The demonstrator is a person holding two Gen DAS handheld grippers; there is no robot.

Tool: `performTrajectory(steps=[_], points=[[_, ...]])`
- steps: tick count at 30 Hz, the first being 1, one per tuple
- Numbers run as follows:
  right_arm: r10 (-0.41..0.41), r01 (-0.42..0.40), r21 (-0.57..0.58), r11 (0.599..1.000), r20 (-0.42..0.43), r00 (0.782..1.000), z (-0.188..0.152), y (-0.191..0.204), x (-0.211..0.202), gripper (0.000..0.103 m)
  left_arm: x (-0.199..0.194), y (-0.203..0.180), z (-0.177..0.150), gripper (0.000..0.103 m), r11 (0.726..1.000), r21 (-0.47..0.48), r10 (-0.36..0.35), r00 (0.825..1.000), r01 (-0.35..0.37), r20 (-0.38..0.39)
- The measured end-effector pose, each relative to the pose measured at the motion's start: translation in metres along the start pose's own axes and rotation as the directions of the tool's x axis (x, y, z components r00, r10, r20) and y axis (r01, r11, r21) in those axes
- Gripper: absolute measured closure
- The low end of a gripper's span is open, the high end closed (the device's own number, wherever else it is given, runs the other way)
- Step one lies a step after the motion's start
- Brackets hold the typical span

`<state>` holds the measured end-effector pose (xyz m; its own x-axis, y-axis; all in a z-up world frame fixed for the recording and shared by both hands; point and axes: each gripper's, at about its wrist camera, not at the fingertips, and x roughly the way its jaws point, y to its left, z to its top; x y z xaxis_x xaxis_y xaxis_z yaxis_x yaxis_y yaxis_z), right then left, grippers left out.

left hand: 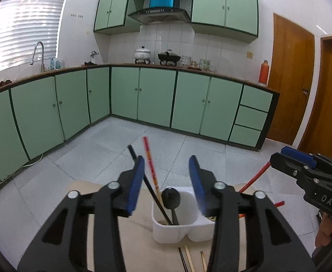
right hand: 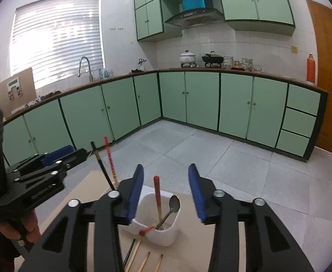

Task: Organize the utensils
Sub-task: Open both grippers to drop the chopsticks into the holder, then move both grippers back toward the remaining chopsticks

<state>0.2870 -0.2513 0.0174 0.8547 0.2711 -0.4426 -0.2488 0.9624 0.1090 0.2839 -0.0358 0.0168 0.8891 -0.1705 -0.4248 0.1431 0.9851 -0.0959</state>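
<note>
A white two-compartment holder (left hand: 172,233) stands on a beige table (left hand: 134,238). In the left wrist view, a black spoon (left hand: 170,196), a black chopstick (left hand: 143,174) and a red chopstick (left hand: 150,163) lean in one compartment. My left gripper (left hand: 167,165) hovers open just above and before it, its pads touching nothing. In the right wrist view, the holder (right hand: 163,238) has a metal spoon (right hand: 173,205) and a red-tipped chopstick (right hand: 157,192) in its other compartment. My right gripper (right hand: 166,174) is open over it and holds nothing.
Several loose chopsticks (right hand: 143,260) lie on the table in front of the holder. A hand (right hand: 29,229) holds the left gripper's handle. Green base cabinets (right hand: 202,102) ring a grey tiled floor (right hand: 211,154) beyond the table edge. Wooden doors (left hand: 288,79) stand at right.
</note>
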Motion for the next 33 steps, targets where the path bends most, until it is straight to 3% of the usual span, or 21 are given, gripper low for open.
performTrajectory(steps=[6, 15, 22, 33], points=[[-0.023, 0.022, 0.021, 1.0, 0.043, 0.999, -0.016, -0.001, -0.032, 0.037, -0.043, 0.0, -0.007, 0.036, 1.0, -0.009, 0.019, 0.996, -0.019, 0.083], [-0.068, 0.068, 0.016, 0.998, 0.052, 0.996, -0.064, 0.008, -0.067, 0.02, -0.09, -0.008, -0.055, 0.02, 0.998, 0.016, 0.058, 0.991, -0.06, 0.119], [-0.094, 0.093, 0.025, 0.995, 0.029, 0.995, -0.108, 0.021, -0.081, 0.006, -0.11, -0.015, -0.103, 0.014, 0.998, 0.035, 0.058, 0.995, -0.061, 0.083], [-0.109, 0.115, 0.065, 0.991, -0.089, 0.99, -0.18, 0.029, -0.088, 0.006, -0.113, -0.006, -0.175, 0.012, 0.995, 0.025, 0.092, 0.995, -0.091, -0.044]])
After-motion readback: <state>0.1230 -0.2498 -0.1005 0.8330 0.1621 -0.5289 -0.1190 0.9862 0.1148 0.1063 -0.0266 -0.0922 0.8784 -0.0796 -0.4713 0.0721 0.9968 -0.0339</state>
